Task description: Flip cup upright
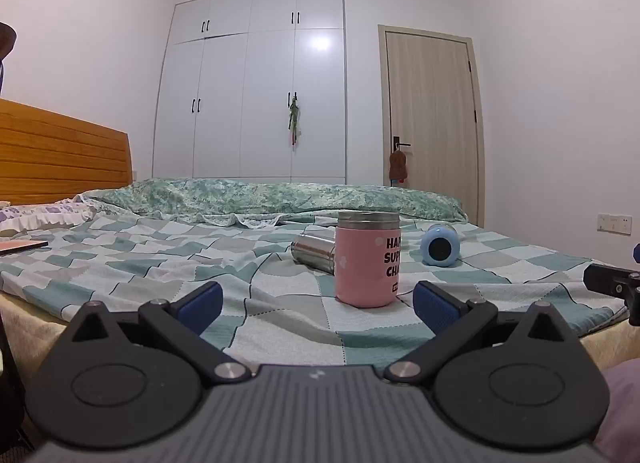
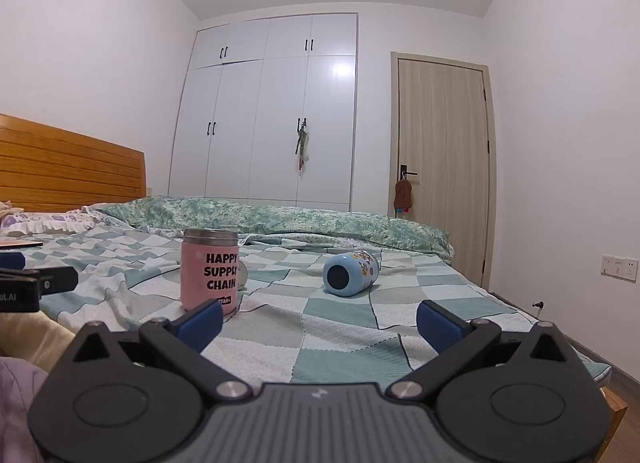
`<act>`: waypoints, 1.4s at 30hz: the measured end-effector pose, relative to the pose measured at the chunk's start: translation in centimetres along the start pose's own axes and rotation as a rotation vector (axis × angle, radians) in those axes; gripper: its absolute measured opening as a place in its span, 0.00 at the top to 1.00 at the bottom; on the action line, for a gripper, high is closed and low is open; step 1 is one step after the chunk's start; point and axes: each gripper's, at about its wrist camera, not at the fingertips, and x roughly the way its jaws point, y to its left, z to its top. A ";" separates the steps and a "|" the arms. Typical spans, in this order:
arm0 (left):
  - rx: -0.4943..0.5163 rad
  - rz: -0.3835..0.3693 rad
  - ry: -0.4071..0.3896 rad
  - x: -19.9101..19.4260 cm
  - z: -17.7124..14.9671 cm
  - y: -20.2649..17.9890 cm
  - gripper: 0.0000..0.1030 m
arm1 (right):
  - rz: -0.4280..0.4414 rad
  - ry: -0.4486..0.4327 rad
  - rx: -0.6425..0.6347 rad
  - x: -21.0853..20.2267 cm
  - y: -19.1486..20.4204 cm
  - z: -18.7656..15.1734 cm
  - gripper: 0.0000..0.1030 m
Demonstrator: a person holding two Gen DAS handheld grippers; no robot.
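Observation:
A pink cup [image 1: 367, 261] with a steel rim and black lettering stands upright on the checked bedspread [image 1: 160, 263]; it also shows in the right wrist view [image 2: 209, 271]. A light blue cup [image 1: 439, 245] lies on its side to its right, base end toward me [image 2: 350, 273]. A steel cup [image 1: 314, 251] lies on its side behind the pink one, mostly hidden in the right wrist view [image 2: 242, 275]. My left gripper [image 1: 318, 305] is open and empty, just short of the pink cup. My right gripper [image 2: 320, 321] is open and empty, in front of the blue cup.
A folded green quilt [image 1: 280, 195] lies across the far side of the bed. A wooden headboard [image 1: 60, 155] and pillow [image 1: 44, 215] are at the left, with a flat pink book [image 1: 20, 247]. White wardrobe [image 1: 256, 83] and door [image 1: 432, 123] stand behind. The bed's edge is just below me.

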 end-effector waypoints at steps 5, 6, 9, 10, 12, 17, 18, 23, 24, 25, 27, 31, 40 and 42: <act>0.002 -0.001 -0.002 0.0 0.0 0.0 0.00 | 0.001 -0.003 -0.001 0.0 0.0 0.0 0.00; 0.003 0.000 -0.002 0.0 0.0 0.0 0.00 | 0.001 -0.003 -0.001 0.0 0.0 0.0 0.00; 0.002 0.000 -0.002 0.0 0.0 0.0 0.00 | -0.001 -0.003 -0.001 0.0 0.1 0.0 0.00; 0.002 -0.001 -0.002 0.0 0.0 0.0 0.00 | 0.000 -0.003 -0.002 0.0 0.1 0.0 0.00; 0.002 0.000 -0.002 0.0 0.0 0.0 0.00 | 0.000 -0.002 -0.003 0.0 0.1 0.0 0.00; 0.002 0.000 -0.003 0.0 0.0 0.0 0.00 | 0.000 -0.002 -0.002 0.0 0.1 0.0 0.00; 0.002 -0.001 -0.003 0.0 0.0 0.0 0.00 | 0.000 -0.002 -0.002 0.0 0.1 0.0 0.00; 0.002 -0.001 -0.003 0.0 0.0 0.0 0.00 | 0.000 -0.002 -0.003 0.0 0.1 0.0 0.00; 0.002 -0.001 -0.003 0.0 0.0 0.0 0.00 | 0.000 -0.002 -0.003 0.0 0.1 0.0 0.00; 0.002 -0.001 -0.003 0.0 0.0 0.0 0.00 | 0.000 -0.002 -0.003 0.0 0.1 0.0 0.00; 0.003 -0.001 -0.003 0.0 0.0 0.0 0.00 | 0.000 -0.002 -0.003 0.0 0.1 0.0 0.00; 0.004 -0.001 -0.005 0.0 0.0 0.0 0.00 | 0.000 -0.001 -0.003 0.1 0.1 0.0 0.00; 0.004 -0.001 -0.007 0.0 -0.2 -0.3 0.00 | 0.000 -0.001 -0.003 0.0 0.1 0.0 0.00; 0.004 -0.001 -0.006 0.0 -0.2 -0.3 0.00 | 0.000 -0.001 -0.004 0.0 0.1 0.0 0.00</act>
